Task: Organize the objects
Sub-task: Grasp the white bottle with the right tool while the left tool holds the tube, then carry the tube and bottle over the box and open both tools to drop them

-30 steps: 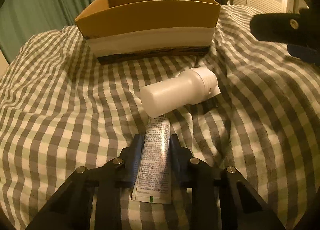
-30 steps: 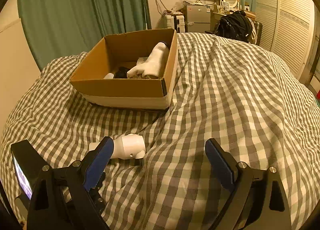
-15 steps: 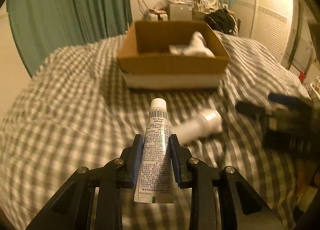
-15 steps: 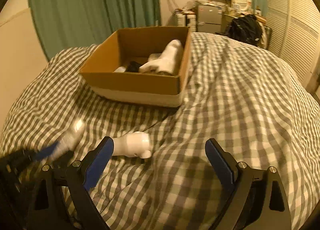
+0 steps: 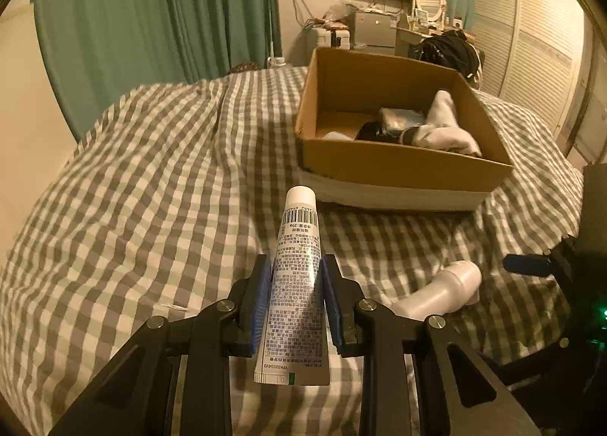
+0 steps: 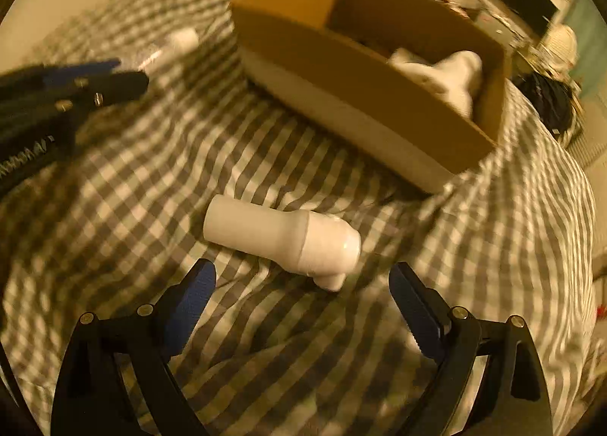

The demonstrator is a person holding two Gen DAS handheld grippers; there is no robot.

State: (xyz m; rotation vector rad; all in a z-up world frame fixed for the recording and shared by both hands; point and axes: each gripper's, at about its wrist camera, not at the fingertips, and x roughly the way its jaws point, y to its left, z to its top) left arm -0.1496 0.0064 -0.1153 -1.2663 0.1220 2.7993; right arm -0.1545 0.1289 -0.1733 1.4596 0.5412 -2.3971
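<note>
My left gripper (image 5: 296, 286) is shut on a white printed tube (image 5: 297, 276) and holds it above the checked bed cover, cap pointing toward the cardboard box (image 5: 402, 166). The box holds white socks (image 5: 444, 128) and dark items. A white bottle (image 6: 280, 236) lies on its side on the cover, just ahead of my right gripper (image 6: 303, 284), which is open and empty. The bottle also shows in the left wrist view (image 5: 440, 293). The left gripper shows blurred in the right wrist view (image 6: 76, 83).
The bed's checked cover (image 5: 132, 189) is wrinkled. Green curtains (image 5: 151, 18) hang behind it. A TV, small fridge, a dark bag (image 5: 447, 49) and louvred closet doors stand at the back.
My left gripper has lifted the tube off the bed and swung left of the box. My right gripper has moved down and closer to the white bottle.
</note>
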